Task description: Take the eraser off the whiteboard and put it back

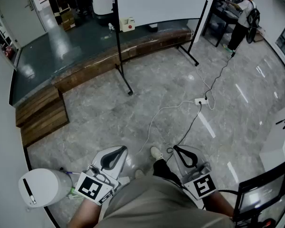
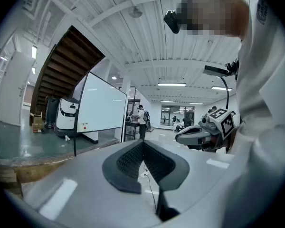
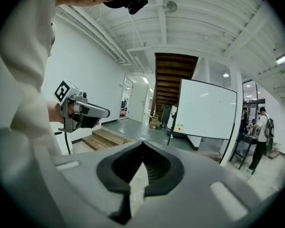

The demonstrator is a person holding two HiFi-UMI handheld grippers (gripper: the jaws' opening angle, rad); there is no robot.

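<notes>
The left gripper [image 1: 118, 151] and the right gripper [image 1: 180, 151] are held low and close to the person's body, side by side and pointing out over the grey marble floor [image 1: 171, 94]; in the left gripper view the fingers [image 2: 133, 163] are closed tip to tip with nothing between them; in the right gripper view the fingers [image 3: 154, 167] are likewise pressed together and empty; each gripper shows in the other's camera, the right one [image 2: 199, 134] off to the side of the left and the left one [image 3: 85, 113] gripped in a hand; the whiteboard [image 1: 161, 1] stands on a dark wheeled stand well ahead of both grippers, at the edge of a low wooden step [image 1: 109, 61]; the eraser [image 1: 127, 23] appears to be the small pale block with a red spot at the board's lower left corner, on the board and well apart from both grippers; it also shows in the left gripper view [image 2: 84, 126] and the right gripper view [image 3: 180, 127]; a white power strip [image 1: 201, 100] with trailing cables lies on the floor between the person and the board; a white cylindrical bin [image 1: 42, 186] stands just beside the left gripper; another person [image 1: 242, 15] stands far off past the board's right side.
</notes>
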